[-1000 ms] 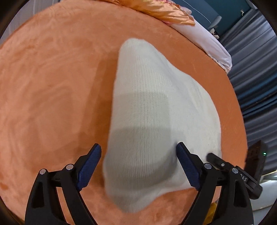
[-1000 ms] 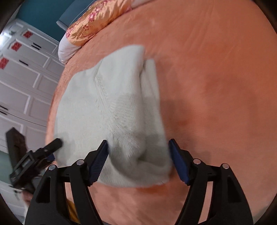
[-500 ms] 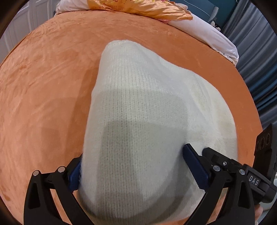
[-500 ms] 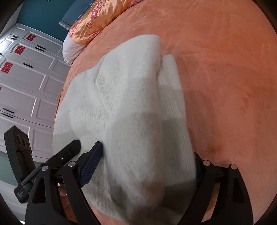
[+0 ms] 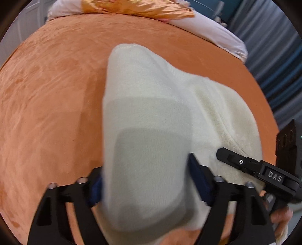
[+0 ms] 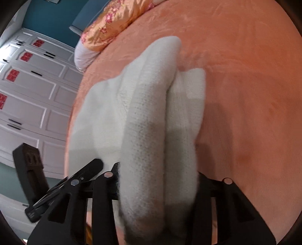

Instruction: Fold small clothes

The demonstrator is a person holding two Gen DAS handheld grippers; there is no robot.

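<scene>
On the orange bed (image 5: 56,94), both the left gripper (image 5: 147,184) and right gripper (image 6: 156,190) clamp the white knit (image 5: 151,116).

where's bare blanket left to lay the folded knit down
Bare orange blanket lies left of the knit, up to the pillows, and to its right. The near edge is crowded with both grippers.
</scene>
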